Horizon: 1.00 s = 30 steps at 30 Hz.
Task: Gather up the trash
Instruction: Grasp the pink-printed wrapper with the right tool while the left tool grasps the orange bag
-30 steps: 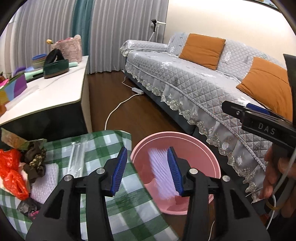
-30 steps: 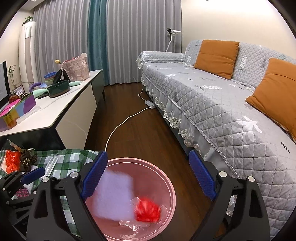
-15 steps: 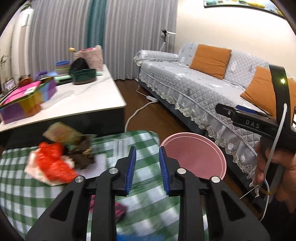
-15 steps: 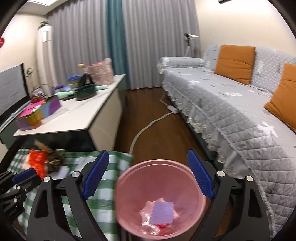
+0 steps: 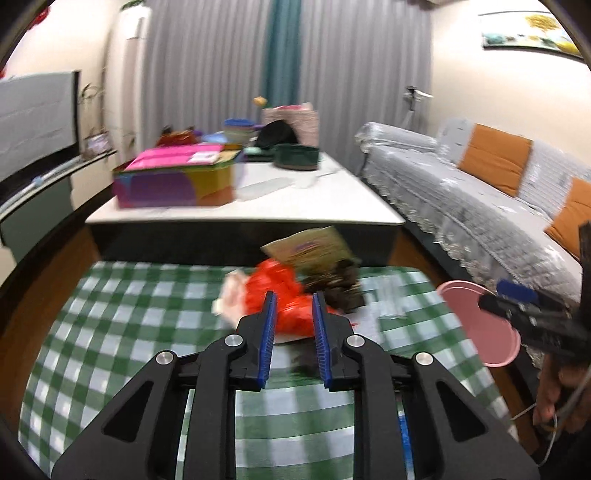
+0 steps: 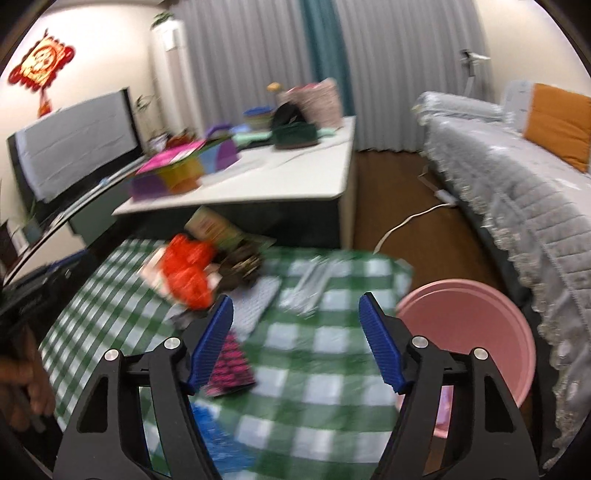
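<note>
Both tongs hover empty over the green-checked surface: left tongs narrow, right tongs wide, both just closing. The crumpled orange bag lies far left, orientation blurred; the pink bin stands right

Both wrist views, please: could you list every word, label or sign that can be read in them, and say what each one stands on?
Nothing can be read in either view.
Red wall ornament: gold centre, too blurred to read.
Yellow-green packet behind the orange bag: printed band, blurred.
Pink box lid: white label, too small.
Framed picture: no text visible.
</note>
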Each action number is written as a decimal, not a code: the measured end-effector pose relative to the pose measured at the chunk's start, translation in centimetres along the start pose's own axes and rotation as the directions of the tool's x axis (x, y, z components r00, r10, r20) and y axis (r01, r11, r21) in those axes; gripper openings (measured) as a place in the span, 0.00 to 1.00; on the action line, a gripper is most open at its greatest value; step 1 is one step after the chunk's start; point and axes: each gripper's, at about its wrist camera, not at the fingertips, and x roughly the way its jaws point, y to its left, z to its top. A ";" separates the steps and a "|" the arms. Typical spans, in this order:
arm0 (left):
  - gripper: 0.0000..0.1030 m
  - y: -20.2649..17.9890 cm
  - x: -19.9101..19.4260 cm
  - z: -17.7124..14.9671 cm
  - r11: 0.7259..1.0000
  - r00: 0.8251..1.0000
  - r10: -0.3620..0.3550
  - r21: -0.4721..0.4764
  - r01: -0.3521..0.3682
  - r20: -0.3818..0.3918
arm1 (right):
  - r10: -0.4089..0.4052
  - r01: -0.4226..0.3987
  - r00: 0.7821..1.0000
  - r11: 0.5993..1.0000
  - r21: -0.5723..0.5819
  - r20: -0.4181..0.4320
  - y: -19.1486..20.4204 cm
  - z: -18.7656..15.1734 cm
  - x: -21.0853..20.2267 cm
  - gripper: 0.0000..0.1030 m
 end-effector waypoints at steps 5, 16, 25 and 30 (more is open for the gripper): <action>0.19 2.7 1.6 -0.7 0.998 0.999 0.028 -0.058 -0.029 -0.019 | 0.072 -0.074 0.995 0.997 -0.031 -0.076 3.0 -1.4 3.0 0.69; 0.19 3.5 6.0 -0.8 0.995 0.999 0.015 -0.094 -0.018 -0.032 | 0.097 -0.115 0.960 0.992 -0.054 -0.263 4.5 -4.1 9.2 0.73; 0.22 3.1 9.8 -0.7 0.996 0.998 -0.010 -0.092 0.005 -0.059 | 0.088 -0.121 0.945 0.989 -0.087 -0.315 4.4 -4.8 10.8 0.56; 0.53 3.0 11.5 -0.6 0.996 0.998 0.013 -0.088 -0.019 -0.068 | 0.130 -0.152 0.949 0.987 -0.058 -0.287 3.7 -3.7 10.1 0.30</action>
